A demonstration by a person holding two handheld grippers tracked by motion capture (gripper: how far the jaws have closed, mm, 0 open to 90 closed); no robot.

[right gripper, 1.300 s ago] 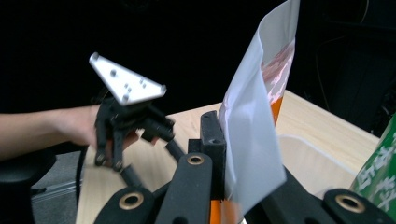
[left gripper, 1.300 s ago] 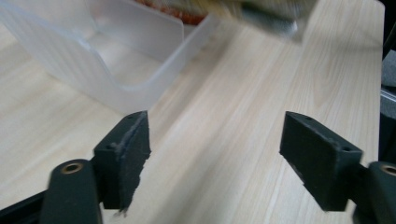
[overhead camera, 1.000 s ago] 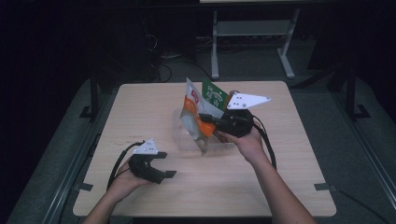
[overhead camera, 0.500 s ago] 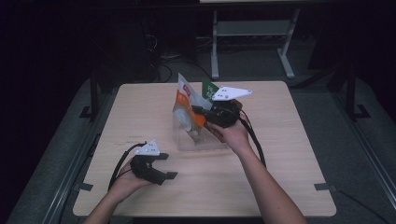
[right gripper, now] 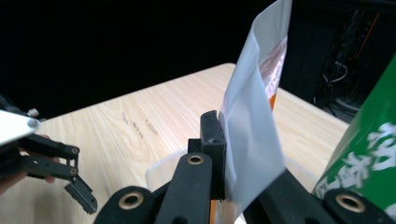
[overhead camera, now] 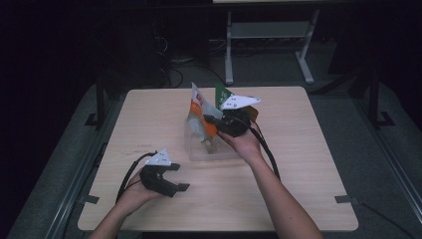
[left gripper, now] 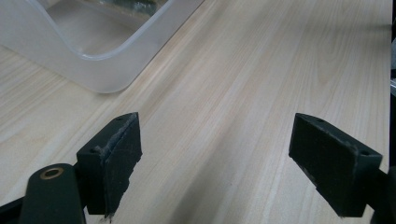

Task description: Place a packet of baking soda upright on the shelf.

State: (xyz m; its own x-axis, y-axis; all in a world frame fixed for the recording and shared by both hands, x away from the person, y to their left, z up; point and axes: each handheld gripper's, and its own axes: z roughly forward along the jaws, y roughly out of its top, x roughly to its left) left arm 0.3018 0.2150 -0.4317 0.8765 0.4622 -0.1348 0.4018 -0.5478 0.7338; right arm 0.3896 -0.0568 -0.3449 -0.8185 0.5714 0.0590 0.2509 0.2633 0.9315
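Right gripper (overhead camera: 213,121): clamped on orange-and-white foil snack pouch (overhead camera: 199,112), held upright over clear plastic bin (overhead camera: 195,152) directly beneath, likely for lowering in. Left gripper (overhead camera: 180,178): jaws apart, empty, idle beside bin.

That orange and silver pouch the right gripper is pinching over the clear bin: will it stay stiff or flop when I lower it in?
The pouch looks like thin foil film, so it probably flexes and leans. The right gripper clamps only one edge, so the rest may swing. It seems light; the clear bin walls could fold it on entry.
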